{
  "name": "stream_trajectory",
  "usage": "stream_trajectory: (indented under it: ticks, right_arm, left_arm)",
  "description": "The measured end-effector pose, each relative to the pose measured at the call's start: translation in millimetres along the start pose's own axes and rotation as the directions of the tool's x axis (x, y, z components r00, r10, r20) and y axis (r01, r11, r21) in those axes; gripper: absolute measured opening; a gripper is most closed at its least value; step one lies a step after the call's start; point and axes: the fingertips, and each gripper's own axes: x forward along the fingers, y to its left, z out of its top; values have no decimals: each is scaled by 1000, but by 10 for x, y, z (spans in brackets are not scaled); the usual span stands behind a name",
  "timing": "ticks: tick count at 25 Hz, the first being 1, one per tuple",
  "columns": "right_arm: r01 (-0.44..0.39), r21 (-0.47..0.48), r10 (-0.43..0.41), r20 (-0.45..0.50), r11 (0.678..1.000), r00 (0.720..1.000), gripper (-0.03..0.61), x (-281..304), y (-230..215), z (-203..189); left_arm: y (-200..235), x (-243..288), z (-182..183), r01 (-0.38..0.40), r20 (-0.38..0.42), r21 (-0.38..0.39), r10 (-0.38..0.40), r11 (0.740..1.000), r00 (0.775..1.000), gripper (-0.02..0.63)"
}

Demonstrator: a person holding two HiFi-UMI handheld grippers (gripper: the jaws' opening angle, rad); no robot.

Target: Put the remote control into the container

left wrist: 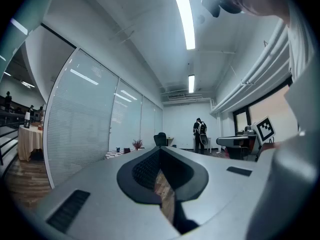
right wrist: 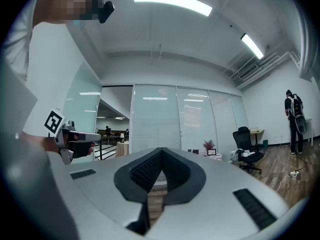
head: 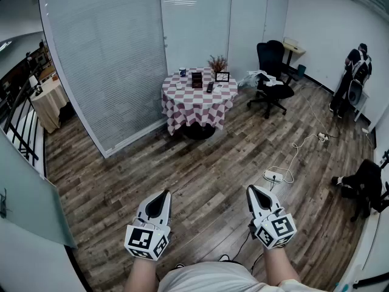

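Remote control (head: 209,87) tiny, perhaps on far table (head: 196,112)

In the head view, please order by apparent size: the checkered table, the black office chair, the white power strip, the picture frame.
1. checkered table
2. black office chair
3. white power strip and picture frame look about alike; the strip lies nearer the camera, so no ranking.

No legible text anywhere, only black-and-white square markers (head: 141,238) on the left gripper (head: 163,194) and right gripper (head: 251,190)
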Motion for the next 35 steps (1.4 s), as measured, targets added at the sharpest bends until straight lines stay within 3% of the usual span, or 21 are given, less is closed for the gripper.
stream_trajectory:
  ticks: [10,16,22,31,35]
  right_arm:
    - [-6,4,6,-6,1000,1000,12,53,-82,-10]
    - [-66,50,64,42,997,997,12,60,-177,20]
    - [-106,109,103,32,988,994,12,8,-573,-149]
    - [-67,212,79,-50,975,996,12,-87,-1285,-538]
    - [-77,193,88,-50,978,995,12,34,-1442,-546]
  left_arm:
    - [-22,96,-25,-2,0,3,2,1000,1000,5]
    - [-83,205,-29,-9,-10,-1,9,1000,1000,5]
    - [-347,530,-89,-27,-31,-11,26,1000,999,5]
    - [-741,1125,-220,-2,-81,1,2,1000,997,5]
    - [-699,1422,-218,-5,-57,-11,4,1000,998,5]
